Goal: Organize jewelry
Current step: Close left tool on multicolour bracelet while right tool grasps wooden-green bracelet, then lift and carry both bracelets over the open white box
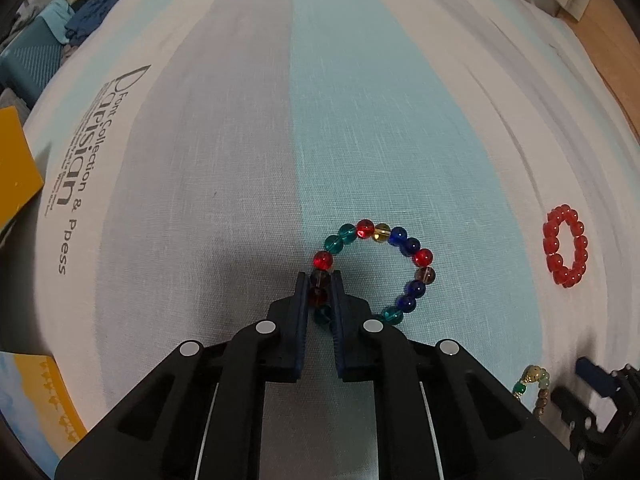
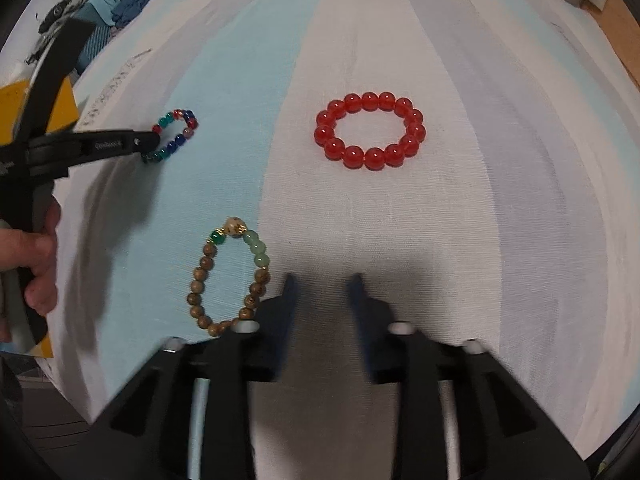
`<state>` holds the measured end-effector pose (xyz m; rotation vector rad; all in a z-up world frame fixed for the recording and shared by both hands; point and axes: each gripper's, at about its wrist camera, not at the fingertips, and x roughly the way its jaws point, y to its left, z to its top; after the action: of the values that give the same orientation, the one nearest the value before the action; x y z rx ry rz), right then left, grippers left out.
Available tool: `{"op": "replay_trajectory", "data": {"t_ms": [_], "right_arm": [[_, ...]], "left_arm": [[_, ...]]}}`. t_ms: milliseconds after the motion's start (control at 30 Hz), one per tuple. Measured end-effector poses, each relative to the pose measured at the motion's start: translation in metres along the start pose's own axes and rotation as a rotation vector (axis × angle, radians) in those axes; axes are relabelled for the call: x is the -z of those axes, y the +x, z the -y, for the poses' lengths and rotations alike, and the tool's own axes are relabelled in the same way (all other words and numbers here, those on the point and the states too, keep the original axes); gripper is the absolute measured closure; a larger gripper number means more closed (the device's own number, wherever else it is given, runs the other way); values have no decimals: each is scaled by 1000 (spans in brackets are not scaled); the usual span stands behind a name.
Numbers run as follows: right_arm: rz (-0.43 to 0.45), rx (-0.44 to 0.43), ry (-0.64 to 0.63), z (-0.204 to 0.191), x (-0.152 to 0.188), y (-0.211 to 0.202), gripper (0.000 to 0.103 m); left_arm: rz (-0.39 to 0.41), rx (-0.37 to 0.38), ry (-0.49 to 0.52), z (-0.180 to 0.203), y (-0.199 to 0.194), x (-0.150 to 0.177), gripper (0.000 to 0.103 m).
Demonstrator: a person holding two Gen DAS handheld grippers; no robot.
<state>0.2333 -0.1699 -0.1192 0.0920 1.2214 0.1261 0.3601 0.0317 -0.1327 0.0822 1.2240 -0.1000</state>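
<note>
My left tongs [image 1: 320, 292] pinch the multicoloured bracelet [image 1: 374, 270] to lift it; my right tongs [image 2: 322, 284] hang parted, empty, beside the wooden bracelet [image 2: 228, 280].

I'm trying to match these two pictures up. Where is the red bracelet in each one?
Left wrist view: the red bracelet lies at the far right edge, about mid-height, small.
Right wrist view: the red bracelet lies above centre, large, ahead of the right tool.
Shared landmark: the multicolour bracelet, pinched by the left tool, lies left of the red one in both.
</note>
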Motion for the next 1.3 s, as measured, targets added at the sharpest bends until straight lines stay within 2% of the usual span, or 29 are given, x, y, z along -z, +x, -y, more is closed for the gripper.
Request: {"op": "replay_trajectory", "data": {"t_ms": [100,267,433,600,733,833,900,1067,1300], "right_arm": [[-1,-19,1,-3,0,2,56],[-1,47,-46,-16,3,10,55],[36,9,33,-4,3,-1,55],[31,4,-15,-16,2,1,55],[16,48,-55,-32,6,9,55],[8,86,-79,-35,6,13,68],[9,101,-77,-35,7,13,95],[4,76,-60,-28,6,10,96],[50,65,-54,-31,5,-8,96]], "left_arm": [[6,-3,-1,6,-2,4,93],[9,-1,1,11,-3,8,93],[11,3,3,9,-3,10,93],[18,2,2,7,-1,10,93],[18,1,0,9,0,11,93],[17,-2,6,10,-1,11,93],[17,-2,10,10,-3,12,93],[19,2,6,10,-7,14,94],[39,1,4,12,-23,19,94]]}}
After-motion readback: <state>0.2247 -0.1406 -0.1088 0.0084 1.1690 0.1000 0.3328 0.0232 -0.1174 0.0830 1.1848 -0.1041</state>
